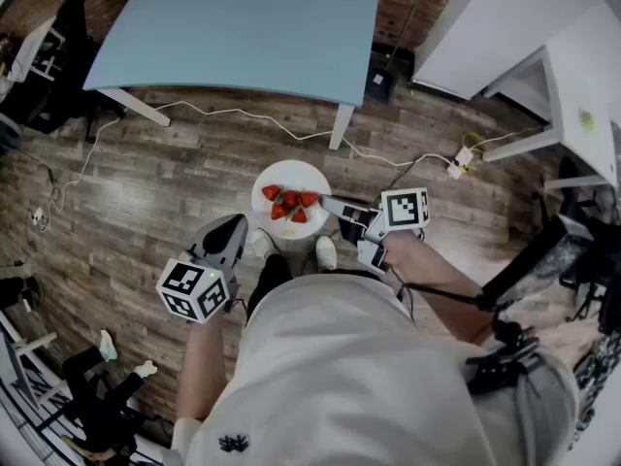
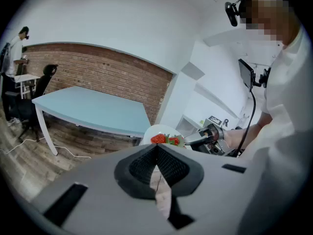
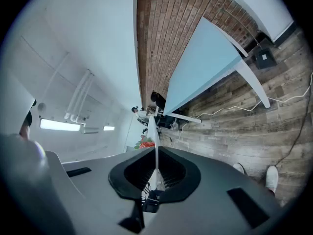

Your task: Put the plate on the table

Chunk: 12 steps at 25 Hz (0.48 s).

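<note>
My left claw point(image 1: 231, 229) hangs closed and empty at seven o'clock, clear of the load. My right claw point(image 1: 332, 202) is clamped on the three-o'clock rim of the round white plate point(image 1: 291, 173), held level above the wooden plank floor point(image 1: 165, 178), I judge so that its red strawberries point(image 1: 291, 205) cannot roll. The pale blue rectangular counter point(image 1: 243, 27) stands ahead at twelve o'clock, not yet reached.

We see the plate point(image 1: 291, 184), strawberries point(image 1: 289, 205) on it, over the floor point(image 1: 165, 178) before the worktop point(image 1: 243, 27), its right rim between the right gripper's point(image 1: 326, 201) fingers point(image 1: 342, 206), left gripper point(image 1: 233, 231) at its left.
</note>
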### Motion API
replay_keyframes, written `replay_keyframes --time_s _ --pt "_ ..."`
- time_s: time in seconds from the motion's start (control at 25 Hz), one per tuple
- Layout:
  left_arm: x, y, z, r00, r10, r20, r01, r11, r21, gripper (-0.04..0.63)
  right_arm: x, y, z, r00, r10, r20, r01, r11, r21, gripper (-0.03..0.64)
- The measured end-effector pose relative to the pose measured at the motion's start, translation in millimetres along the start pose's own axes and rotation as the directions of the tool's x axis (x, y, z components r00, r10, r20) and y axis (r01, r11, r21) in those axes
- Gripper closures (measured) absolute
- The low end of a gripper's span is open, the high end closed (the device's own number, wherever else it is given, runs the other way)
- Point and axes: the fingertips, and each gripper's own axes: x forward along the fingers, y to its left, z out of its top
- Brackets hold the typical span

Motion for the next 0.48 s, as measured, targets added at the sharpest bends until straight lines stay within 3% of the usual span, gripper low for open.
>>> replay_keyframes --time_s 0.48 --pt "21.8 -28.3 5.4 1.0 -0.002 -0.017 0.003 0.999 0.044 0.595 -21.1 6.0 9.4 1.0 0.029 0.002 -0.029 0.999 -0.014 0.598"
